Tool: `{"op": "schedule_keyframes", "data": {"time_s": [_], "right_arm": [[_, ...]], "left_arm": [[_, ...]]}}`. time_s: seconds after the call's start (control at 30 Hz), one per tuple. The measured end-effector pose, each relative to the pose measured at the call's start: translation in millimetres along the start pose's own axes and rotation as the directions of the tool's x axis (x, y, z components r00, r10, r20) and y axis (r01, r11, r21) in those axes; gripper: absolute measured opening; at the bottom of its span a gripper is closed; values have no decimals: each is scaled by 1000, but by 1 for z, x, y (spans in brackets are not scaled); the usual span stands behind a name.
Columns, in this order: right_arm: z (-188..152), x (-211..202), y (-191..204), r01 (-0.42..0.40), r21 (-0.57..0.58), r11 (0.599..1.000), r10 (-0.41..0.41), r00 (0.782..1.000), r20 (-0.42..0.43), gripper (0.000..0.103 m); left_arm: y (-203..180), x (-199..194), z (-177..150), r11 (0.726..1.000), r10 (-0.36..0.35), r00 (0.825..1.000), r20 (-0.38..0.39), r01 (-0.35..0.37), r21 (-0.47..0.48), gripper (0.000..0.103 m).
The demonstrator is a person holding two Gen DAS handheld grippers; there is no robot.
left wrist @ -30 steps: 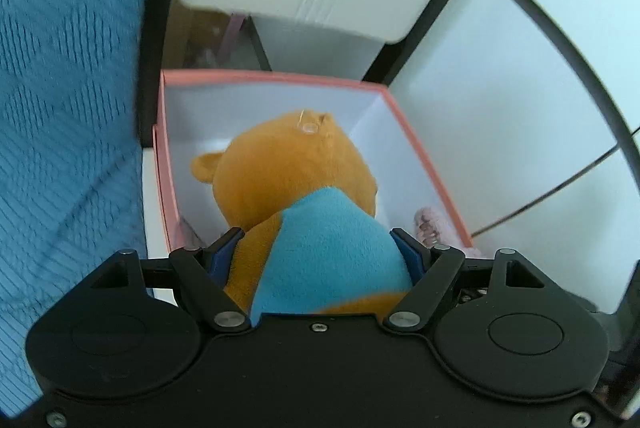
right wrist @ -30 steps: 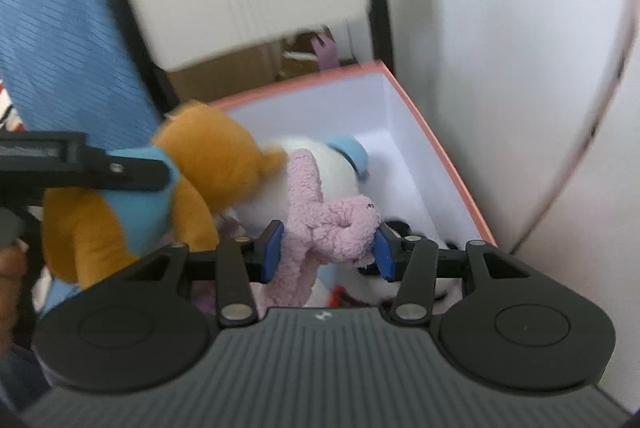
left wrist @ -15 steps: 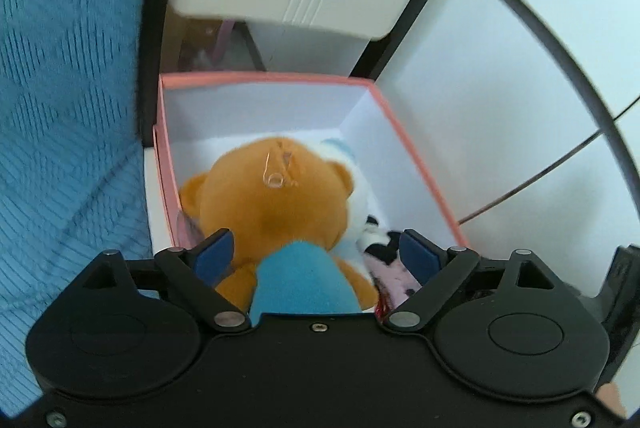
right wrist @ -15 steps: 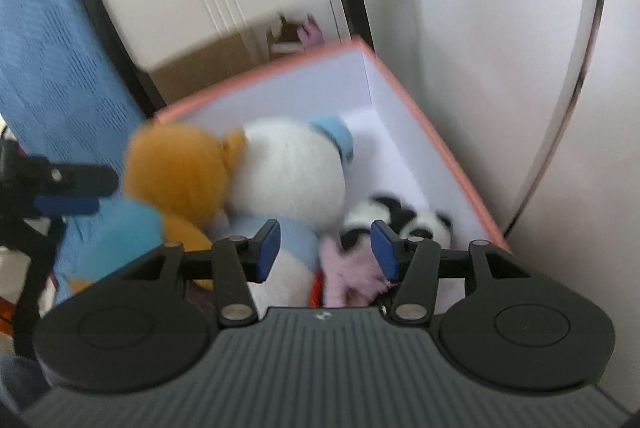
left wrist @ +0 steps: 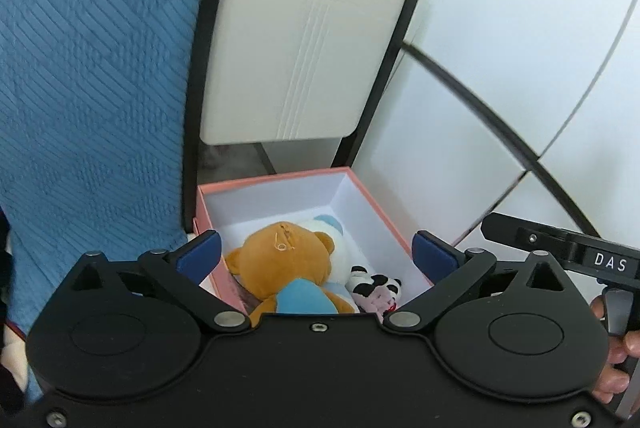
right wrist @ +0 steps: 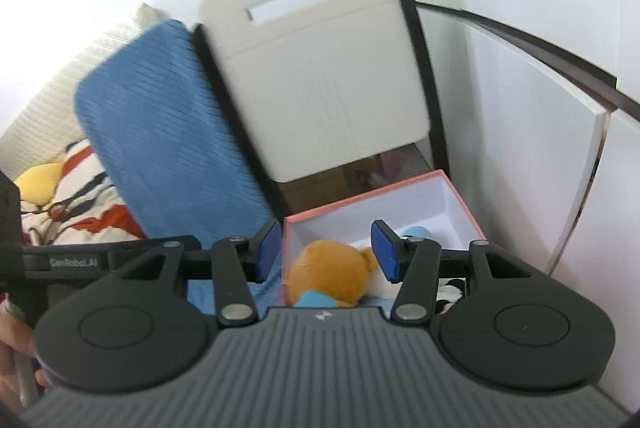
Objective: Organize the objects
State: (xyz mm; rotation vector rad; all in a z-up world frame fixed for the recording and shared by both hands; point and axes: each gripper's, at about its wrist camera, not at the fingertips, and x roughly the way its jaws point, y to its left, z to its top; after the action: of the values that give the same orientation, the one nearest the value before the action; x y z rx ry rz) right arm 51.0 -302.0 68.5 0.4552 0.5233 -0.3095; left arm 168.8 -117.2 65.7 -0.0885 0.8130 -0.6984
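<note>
Bear (left wrist: pixel 286 260) seen lying inside pink box (left wrist: pixel 384 204), head toward far wall, beside panda (left wrist: pixel 374 284). Left gripper (left wrist: pixel 316 254) held wide, empty, above box's near edge; right gripper (right wrist: pixel 326 248) likewise spread, empty, no nearer.

Count, both wrist views:

- Pink box (left wrist: pixel 378 208): 1, ahead of and below both grippers.
- Plush toys inside the box: 4 visible.
  - 1 brown bear (left wrist: pixel 286 260) with blue shirt, nearest the left gripper's left finger.
  - 1 white plush with blue cap (left wrist: pixel 334 252), just behind the bear.
  - 1 panda (left wrist: pixel 370 284), toward the right finger.
  - 1 pink plush (left wrist: pixel 376 304), partly hidden under the panda.
- Grippers: 2. Left gripper (left wrist: pixel 316 252) and right gripper (right wrist: pixel 326 252), 2 blue-padded fingers each, spread apart, nothing between.
- Cream chair backs (right wrist: pixel 320 68): 1, beyond the box.
- Blue textured covers (left wrist: pixel 92 76): 1, off to the left.
- Yellow plush (right wrist: pixel 38 182): 1, far left of the right gripper.
</note>
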Motion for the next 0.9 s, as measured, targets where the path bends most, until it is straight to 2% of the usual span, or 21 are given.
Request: {"op": "schedule_keyframes", "data": {"time_s": [0.17, 0.27, 0.4, 0.47, 0.63, 0.8, 0.9], "right_arm": [[-18, -21, 25, 10, -40, 999, -9, 1000, 26, 53], [-36, -26, 31, -3, -17, 1000, 3, 1000, -6, 53], [-60, -30, 37, 19, -19, 1000, -19, 1000, -23, 53], [-70, -27, 37, 49, -27, 998, -50, 998, -27, 53], [-91, -31, 25, 51, 25, 998, -50, 998, -49, 53], [-102, -37, 20, 75, 30, 997, -73, 996, -48, 53], [-106, -42, 21, 83, 26, 996, -82, 996, -32, 54]], "left_arm": [[-4, -36, -12, 999, 2, 999, 53, -4, 40, 102], [-5, -47, -23, 998, -34, 998, 46, 31, 55, 102], [-6, -51, -42, 996, -61, 998, 34, 59, 62, 102], [-6, -49, -52, 997, -54, 998, 39, 52, 60, 102], [-10, -48, -75, 995, -47, 998, 37, 44, 88, 102], [-29, -51, -93, 985, 2, 998, 66, -13, 171, 102], [-34, -51, -99, 988, -26, 998, 57, 17, 155, 102]]}}
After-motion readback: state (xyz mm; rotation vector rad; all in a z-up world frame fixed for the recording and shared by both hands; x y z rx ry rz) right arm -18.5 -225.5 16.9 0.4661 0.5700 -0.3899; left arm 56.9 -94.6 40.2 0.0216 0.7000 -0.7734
